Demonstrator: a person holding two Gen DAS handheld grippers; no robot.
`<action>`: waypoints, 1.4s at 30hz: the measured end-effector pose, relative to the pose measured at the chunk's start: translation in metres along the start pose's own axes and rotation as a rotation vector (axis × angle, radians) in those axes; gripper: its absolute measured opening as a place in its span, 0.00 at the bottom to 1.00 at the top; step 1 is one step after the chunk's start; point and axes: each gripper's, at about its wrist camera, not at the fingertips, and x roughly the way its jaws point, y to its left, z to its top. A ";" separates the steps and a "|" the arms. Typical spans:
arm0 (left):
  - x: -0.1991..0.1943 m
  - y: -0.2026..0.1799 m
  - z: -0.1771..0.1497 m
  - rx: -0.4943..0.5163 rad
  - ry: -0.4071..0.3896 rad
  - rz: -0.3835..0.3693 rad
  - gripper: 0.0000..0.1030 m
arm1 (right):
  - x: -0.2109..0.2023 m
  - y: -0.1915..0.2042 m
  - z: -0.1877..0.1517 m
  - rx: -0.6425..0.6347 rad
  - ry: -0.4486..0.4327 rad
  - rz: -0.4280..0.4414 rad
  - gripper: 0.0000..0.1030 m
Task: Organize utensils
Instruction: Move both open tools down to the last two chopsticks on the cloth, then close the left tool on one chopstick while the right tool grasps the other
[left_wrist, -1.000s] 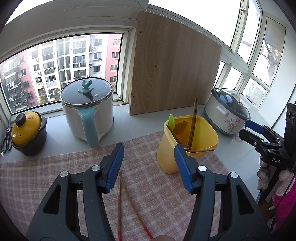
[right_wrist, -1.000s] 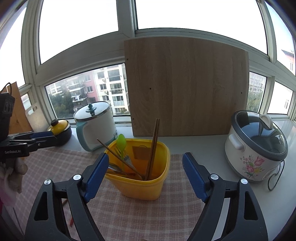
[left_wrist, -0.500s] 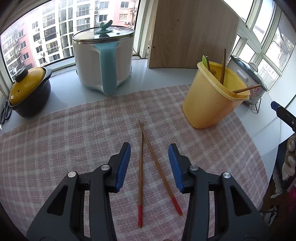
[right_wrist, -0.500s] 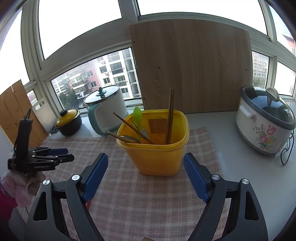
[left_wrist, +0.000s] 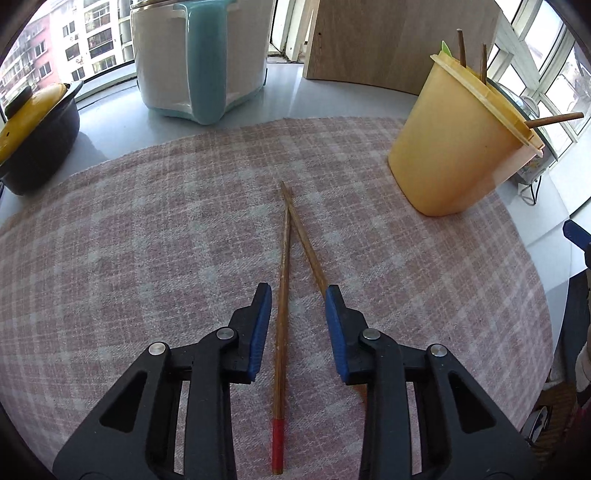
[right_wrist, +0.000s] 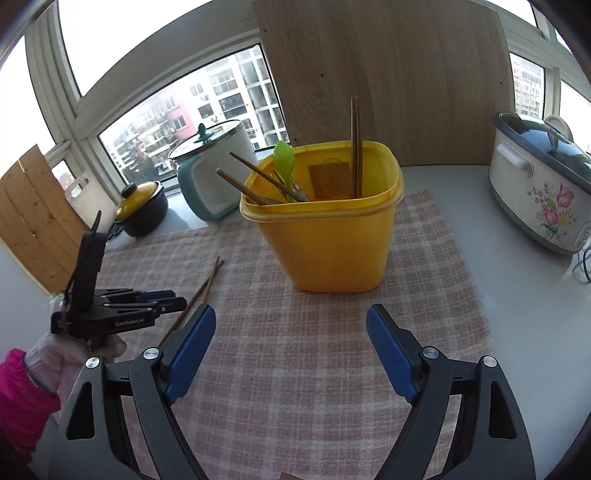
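Two wooden chopsticks (left_wrist: 286, 258) lie on the pink checked cloth (left_wrist: 147, 258) at the centre of the left wrist view, tips crossed toward the top of the frame, butt ends spreading toward the bottom. One stick runs straight down the middle with its red end (left_wrist: 277, 445) near the lower edge; the other slants right and disappears behind the right-hand pad. The left gripper (left_wrist: 297, 306) straddles them, jaws narrowed and just been closing, blue pads (left_wrist: 260, 325) either side of the sticks; the middle stick sits free in the gap, so no squeeze on it.

In the right wrist view the same chopsticks (right_wrist: 207, 286) sit at centre left, and the left gripper (right_wrist: 162, 301) comes in from the left edge, carried by a gloved hand (right_wrist: 55, 354) with a pink sleeve (right_wrist: 18, 391).

The yellow plastic utensil tub (right_wrist: 332, 243) stands on the cloth at centre frame. Inside: a green spoon (right_wrist: 283, 157), more chopsticks leaning on the rim, and an upright pair at the back. The right gripper (right_wrist: 286, 347) hangs in front of the tub, jaws wide, only cloth between them.

Behind, a wooden board (right_wrist: 388, 74) leans on the window. A white and teal cooker (right_wrist: 210, 173) sits upper left, with a black pot with a yellow lid (right_wrist: 142, 206) beside it. A floral slow cooker (right_wrist: 539, 184) stands at the right edge.
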 end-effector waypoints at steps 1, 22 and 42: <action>0.002 0.000 0.000 -0.001 0.004 0.002 0.27 | 0.002 0.000 -0.001 0.002 0.007 0.002 0.81; 0.011 0.022 -0.011 -0.061 -0.006 0.048 0.05 | 0.083 0.070 -0.023 -0.058 0.214 0.101 0.47; -0.001 0.068 -0.016 -0.134 0.018 0.086 0.06 | 0.196 0.129 0.011 -0.211 0.439 0.061 0.29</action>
